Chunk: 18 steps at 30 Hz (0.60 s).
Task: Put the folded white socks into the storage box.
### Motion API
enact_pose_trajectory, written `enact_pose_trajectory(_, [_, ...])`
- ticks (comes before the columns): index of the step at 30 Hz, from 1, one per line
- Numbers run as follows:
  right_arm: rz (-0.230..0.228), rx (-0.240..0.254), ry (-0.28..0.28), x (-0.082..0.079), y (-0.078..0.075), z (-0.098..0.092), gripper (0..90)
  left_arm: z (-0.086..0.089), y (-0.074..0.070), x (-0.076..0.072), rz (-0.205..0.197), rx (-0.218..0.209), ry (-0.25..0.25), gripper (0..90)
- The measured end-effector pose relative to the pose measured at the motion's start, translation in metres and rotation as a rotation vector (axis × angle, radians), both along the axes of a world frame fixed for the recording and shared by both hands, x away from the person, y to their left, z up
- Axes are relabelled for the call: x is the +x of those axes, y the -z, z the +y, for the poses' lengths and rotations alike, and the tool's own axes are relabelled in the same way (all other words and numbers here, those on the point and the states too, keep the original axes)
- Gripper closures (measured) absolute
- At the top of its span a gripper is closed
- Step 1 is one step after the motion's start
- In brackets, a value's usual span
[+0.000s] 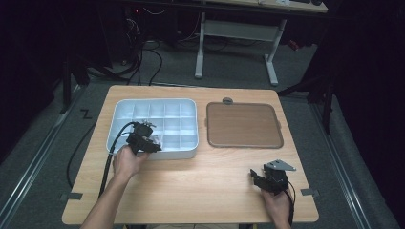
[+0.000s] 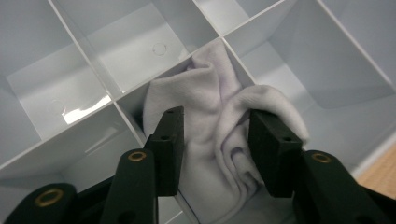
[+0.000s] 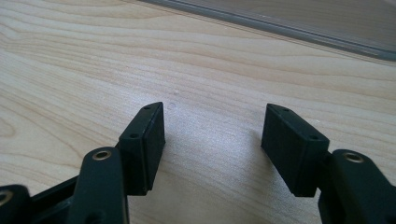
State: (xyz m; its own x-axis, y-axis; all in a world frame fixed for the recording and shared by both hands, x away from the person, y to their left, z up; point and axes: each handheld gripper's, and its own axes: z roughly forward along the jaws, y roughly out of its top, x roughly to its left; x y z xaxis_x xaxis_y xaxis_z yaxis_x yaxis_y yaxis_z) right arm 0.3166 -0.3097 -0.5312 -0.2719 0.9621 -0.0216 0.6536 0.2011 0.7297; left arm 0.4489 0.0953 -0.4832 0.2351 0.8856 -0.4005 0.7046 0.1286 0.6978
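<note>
- Two tongs were at work over the desk (image 1: 200,191); the left gripper (image 1: 152,143) hung over the near edge of the white divided tray (image 1: 188,106) at the desk's left half.
- A pale cloth (image 2: 210,121) lay bunched in one near-row compartment, directly between the left gripper's jaws, its folds running away from the tongs along their line.
- Those jaws stood partly open, flanking the cloth; whether the pads pressed it I could not tell.
- The brown mat (image 1: 243,125) lay right of the tray.
- The right gripper (image 1: 258,177), jaws wide and empty, rested near the desk's near right corner, well apart from the cloth, so the left hand was nearer.
</note>
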Motion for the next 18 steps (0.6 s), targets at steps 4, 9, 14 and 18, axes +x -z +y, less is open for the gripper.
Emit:
enact_pose_trajectory(4, [0.000,0.000,0.000,0.000,0.000,0.000,40.0,0.004,-0.005,-0.001,-0.003,-0.051,-0.010,48.2])
enact_pose_trajectory(9, [0.000,0.000,0.000,0.000,0.000,0.000,40.0,0.012,-0.011,-0.005,-0.031,-0.084,-0.020,45.5])
enact_pose_trajectory(14, [0.001,0.000,0.000,0.000,0.000,0.000,39.9,0.017,-0.016,-0.007,-0.055,-0.117,-0.040,44.4])
enact_pose_trajectory(18, [0.000,0.001,0.000,0.000,0.000,0.000,40.0,0.020,-0.018,-0.008,-0.071,-0.154,-0.056,44.3])
